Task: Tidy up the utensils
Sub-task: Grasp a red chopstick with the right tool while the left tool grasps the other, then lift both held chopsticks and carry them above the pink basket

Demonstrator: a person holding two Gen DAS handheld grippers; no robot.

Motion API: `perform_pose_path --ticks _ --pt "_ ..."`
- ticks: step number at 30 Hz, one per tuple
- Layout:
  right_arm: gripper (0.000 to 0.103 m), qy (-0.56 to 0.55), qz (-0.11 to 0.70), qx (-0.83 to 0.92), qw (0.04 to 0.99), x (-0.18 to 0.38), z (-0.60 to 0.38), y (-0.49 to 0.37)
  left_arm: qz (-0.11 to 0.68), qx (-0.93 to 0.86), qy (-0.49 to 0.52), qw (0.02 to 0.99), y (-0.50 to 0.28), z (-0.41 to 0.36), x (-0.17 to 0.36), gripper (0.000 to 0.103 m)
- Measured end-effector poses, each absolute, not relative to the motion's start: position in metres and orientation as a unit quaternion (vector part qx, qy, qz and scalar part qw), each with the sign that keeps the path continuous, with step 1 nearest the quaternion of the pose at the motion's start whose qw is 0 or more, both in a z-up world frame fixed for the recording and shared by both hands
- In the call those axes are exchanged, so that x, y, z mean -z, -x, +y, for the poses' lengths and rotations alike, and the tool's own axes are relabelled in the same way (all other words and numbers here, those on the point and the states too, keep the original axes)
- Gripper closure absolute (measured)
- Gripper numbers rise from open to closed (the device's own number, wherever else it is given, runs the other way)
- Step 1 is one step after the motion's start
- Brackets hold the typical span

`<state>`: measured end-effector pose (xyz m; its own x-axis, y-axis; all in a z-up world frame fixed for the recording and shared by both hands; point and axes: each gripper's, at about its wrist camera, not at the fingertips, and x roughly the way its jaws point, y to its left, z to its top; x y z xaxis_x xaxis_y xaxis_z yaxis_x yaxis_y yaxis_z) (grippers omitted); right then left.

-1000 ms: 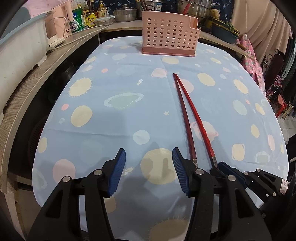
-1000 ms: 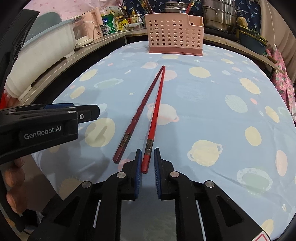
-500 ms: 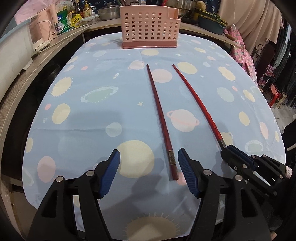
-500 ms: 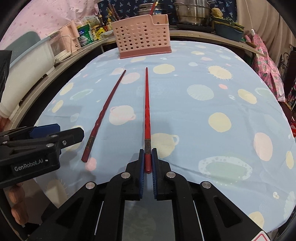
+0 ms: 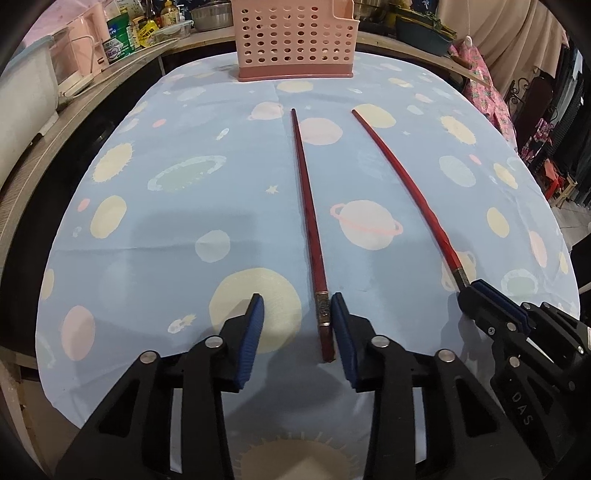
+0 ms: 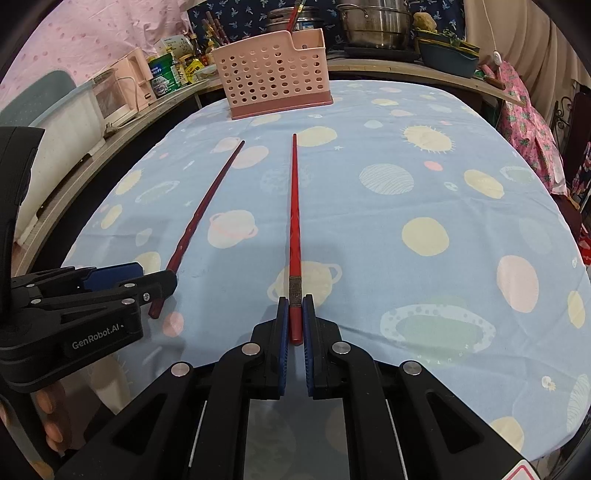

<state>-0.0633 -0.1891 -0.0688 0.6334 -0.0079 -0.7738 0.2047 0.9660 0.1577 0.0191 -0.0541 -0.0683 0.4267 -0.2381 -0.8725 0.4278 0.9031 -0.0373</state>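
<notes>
Two red chopsticks lie on the planet-print tablecloth [image 5: 177, 236], and two grippers are at work on them — one each. The darker chopstick [image 5: 309, 229] rests flat on the cloth, its butt end between the blue pads of the left gripper [image 5: 295, 332]; the jaws are closing, the right-hand pad just beside or touching the stick, the other pad still apart from it, so nothing is clamped yet. The brighter chopstick [image 6: 294, 221] is pinched at its butt end by the right gripper [image 6: 294, 325], both pads pressed on it, its tip pointing toward the far end of the table. The two sticks run roughly side by side, well apart at the near ends. One container stands at the far edge of the cloth: a pink perforated basket [image 6: 275, 81], with a smaller raised compartment at one corner — I cannot tell from here what, if anything, is inside it. Behind it, on the counter [image 6: 388, 68], I count one large steel pot [image 6: 375, 24], and bottles and tins crowd the corner, too many and too small to count.
</notes>
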Motion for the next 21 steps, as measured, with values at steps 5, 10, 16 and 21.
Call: perform_pose_path --ticks 5,10,16,21 --pt "0.096 -0.116 0.424 0.059 0.896 0.069 -0.189 0.063 0.498 0.199 -0.090 0.839 -0.021 -0.051 0.068 0.084" --pt "0.096 -0.116 0.424 0.059 0.896 0.069 -0.189 0.063 0.502 0.199 -0.083 0.838 -0.023 -0.047 0.068 0.095" --pt "0.096 -0.117 0.424 0.059 0.896 0.068 -0.189 0.063 0.507 0.196 -0.076 0.836 -0.024 -0.044 0.067 0.096" --pt "0.096 -0.119 0.416 0.058 0.900 0.062 -0.189 0.065 0.508 0.190 -0.068 0.837 -0.026 -0.040 0.063 0.096"
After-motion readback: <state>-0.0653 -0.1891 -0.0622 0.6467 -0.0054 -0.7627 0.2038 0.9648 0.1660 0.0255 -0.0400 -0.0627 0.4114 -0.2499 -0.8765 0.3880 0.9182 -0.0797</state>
